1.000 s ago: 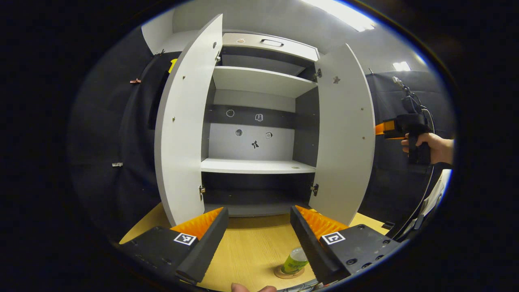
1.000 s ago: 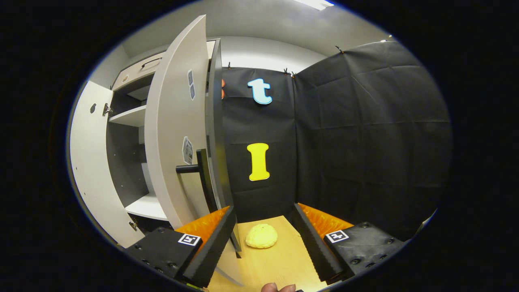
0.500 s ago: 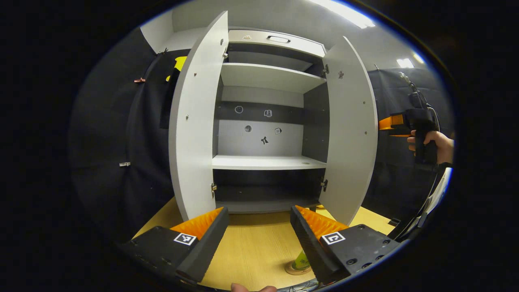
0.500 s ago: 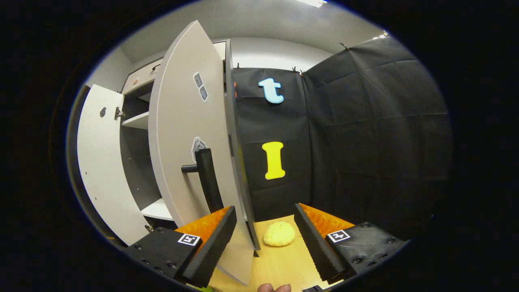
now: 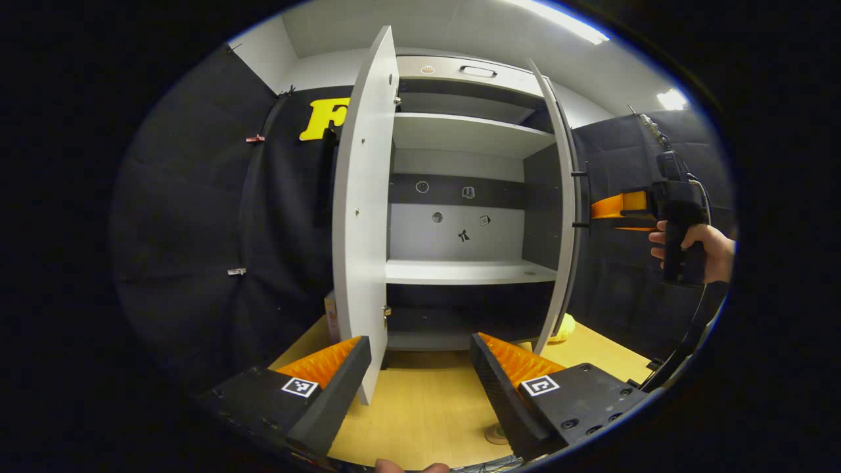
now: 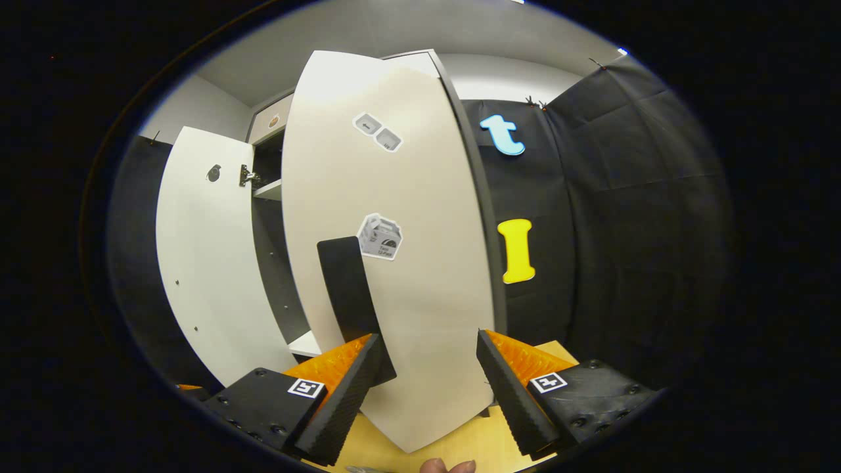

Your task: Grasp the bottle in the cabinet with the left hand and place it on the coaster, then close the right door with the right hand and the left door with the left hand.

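So compared with a second ago the right door (image 6: 394, 263) has swung a good way toward shut. It was nearly edge-on to the right gripper view, and now its whole front face with the stickers and the dark handle (image 6: 351, 299) is turned toward that camera. From the left gripper view it's gone from broad-side to almost edge-on (image 5: 565, 217). The left gripper's view has also slid round, so the left door (image 5: 361, 217) looks narrower than it did. My read is that the bottle part is done and the door-closing step is underway. The coaster (image 5: 496, 435) is just peeking out on the tabletop (image 5: 414, 407) beside the left gripper's finger, and I can't really make out the bottle on it now, since the finger hides that spot. The right gripper (image 6: 427, 394) has its jaws spread wide with nothing between them, sitting right up at the door's face near the handle; can't tell if it's actually touching. The left gripper (image 5: 420, 387) is wide open too, empty, hanging over the table in front of the cabinet (image 5: 460, 131).
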